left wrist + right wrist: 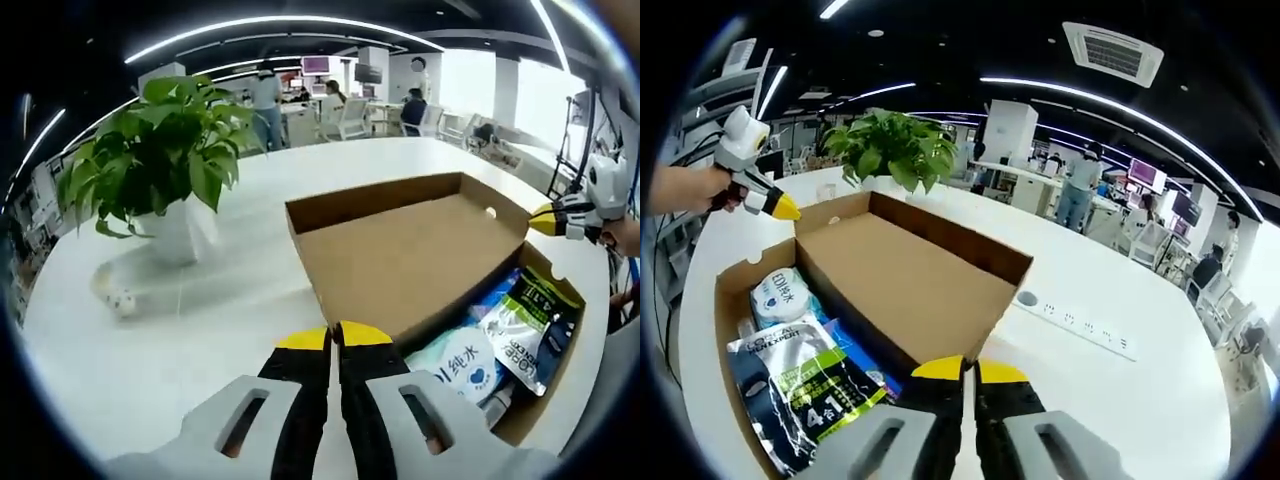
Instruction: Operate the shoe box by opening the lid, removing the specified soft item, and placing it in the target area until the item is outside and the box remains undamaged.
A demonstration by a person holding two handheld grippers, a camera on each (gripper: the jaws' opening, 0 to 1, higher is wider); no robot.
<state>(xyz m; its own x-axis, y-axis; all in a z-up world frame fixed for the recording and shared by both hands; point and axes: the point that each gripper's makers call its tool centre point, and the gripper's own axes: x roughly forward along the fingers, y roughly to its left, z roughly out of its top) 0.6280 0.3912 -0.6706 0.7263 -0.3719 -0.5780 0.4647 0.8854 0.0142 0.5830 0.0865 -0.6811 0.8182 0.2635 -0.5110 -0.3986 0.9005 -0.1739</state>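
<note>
Both grippers (333, 336) (968, 370) are pinching the lid (405, 255) edges, jaws closed
I am holding the shoe box (736, 285) open on the white table (150, 350); soft packets (805, 385) are lying inside

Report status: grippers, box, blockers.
Left gripper shut, right gripper shut, both empty at the lid edge. Shoe box open, lid folded back, soft packs still inside. Potted plant beside the box, not blocking.
</note>
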